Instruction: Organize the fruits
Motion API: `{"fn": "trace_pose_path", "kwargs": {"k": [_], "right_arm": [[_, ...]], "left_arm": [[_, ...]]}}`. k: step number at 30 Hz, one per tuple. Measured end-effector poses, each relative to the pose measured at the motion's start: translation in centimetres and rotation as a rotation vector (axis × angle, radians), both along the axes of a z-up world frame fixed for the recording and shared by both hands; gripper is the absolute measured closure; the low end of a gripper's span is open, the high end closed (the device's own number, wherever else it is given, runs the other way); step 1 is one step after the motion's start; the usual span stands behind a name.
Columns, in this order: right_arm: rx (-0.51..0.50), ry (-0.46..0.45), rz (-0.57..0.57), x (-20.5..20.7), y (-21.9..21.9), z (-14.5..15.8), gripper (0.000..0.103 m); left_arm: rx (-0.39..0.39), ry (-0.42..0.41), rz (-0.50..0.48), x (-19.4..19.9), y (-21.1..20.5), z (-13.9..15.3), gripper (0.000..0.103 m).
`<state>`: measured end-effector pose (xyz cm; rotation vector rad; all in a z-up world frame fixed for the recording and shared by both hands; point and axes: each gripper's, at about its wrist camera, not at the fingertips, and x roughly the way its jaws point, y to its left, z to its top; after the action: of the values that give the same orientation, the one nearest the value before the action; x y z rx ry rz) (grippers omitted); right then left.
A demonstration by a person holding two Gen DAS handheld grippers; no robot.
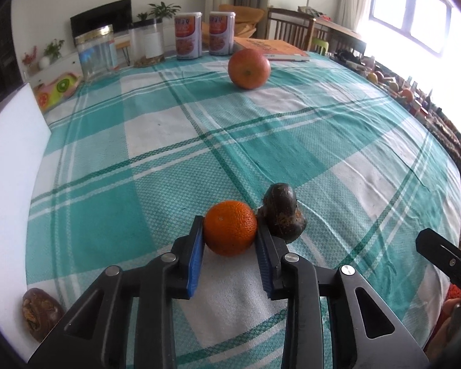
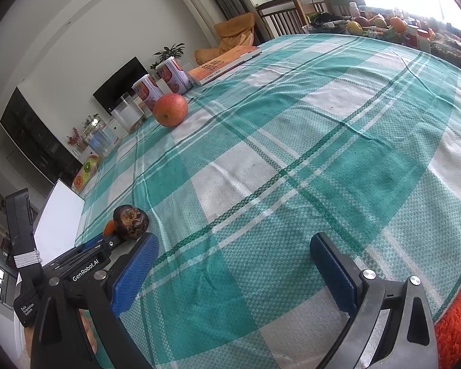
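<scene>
Left wrist: dark fruit [image 1: 283,213] touching tongs-held mandarin [image 1: 230,228].

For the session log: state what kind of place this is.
Most likely a home living and dining room. A table under a teal checked cloth sits before a television, potted plants and wooden dining chairs; the left gripper clasps a small orange.

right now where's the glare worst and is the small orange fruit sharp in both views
Left wrist view: the window blows out the upper right; the small orange fruit between the left tongs is sharp. Right wrist view: glare washes the top right corner, and that fruit is mostly hidden behind a dark brown fruit.
</scene>
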<state>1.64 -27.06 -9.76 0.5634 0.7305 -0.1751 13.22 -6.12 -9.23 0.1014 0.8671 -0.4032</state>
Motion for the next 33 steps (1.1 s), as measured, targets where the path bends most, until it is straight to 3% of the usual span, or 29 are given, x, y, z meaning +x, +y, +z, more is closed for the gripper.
{"fn": "trace_pose_path", "kwargs": {"k": [2,5,8,15,16,18,19,23,27,33], "right_arm": [[0.011,-0.01,0.07,0.6,0.7,0.1,0.005],[0.028,0.006,0.272,2.9,3.4,0.0,0.005],[-0.063,0.062,0.439,6.0,6.6,-0.2,0.008],[-0.123,0.113,0.545,12.6,10.2,-0.2,0.013],[-0.138,0.135,0.546,13.3,10.5,-0.5,0.019],[-0.208,0.156,0.546,13.9,11.1,-0.3,0.054],[-0.22,0.168,0.543,14.0,11.2,-0.2,0.062],[-0.155,0.162,0.524,12.9,10.5,0.7,0.062],[-0.051,0.113,0.538,11.3,11.4,3.5,0.062],[0.061,-0.005,0.77,8.2,20.2,10.2,0.062]], "left_arm": [[-0.058,0.014,0.033,-1.5,1.1,1.1,0.071],[-0.116,0.038,0.066,-4.7,3.0,2.7,0.071],[-0.151,0.048,0.075,-7.8,5.0,4.7,0.071],[-0.221,0.031,0.137,-11.5,10.7,8.9,0.071],[-0.225,0.024,0.151,-11.9,11.5,9.5,0.071],[-0.236,0.006,0.178,-12.6,13.2,10.5,0.071],[-0.241,-0.004,0.194,-12.9,14.1,11.1,0.071],[-0.245,-0.045,0.262,-13.6,17.7,12.9,0.071],[-0.191,-0.072,0.35,-13.6,21.0,13.1,0.071],[-0.104,-0.05,0.517,-13.6,26.4,11.4,0.071]]}}
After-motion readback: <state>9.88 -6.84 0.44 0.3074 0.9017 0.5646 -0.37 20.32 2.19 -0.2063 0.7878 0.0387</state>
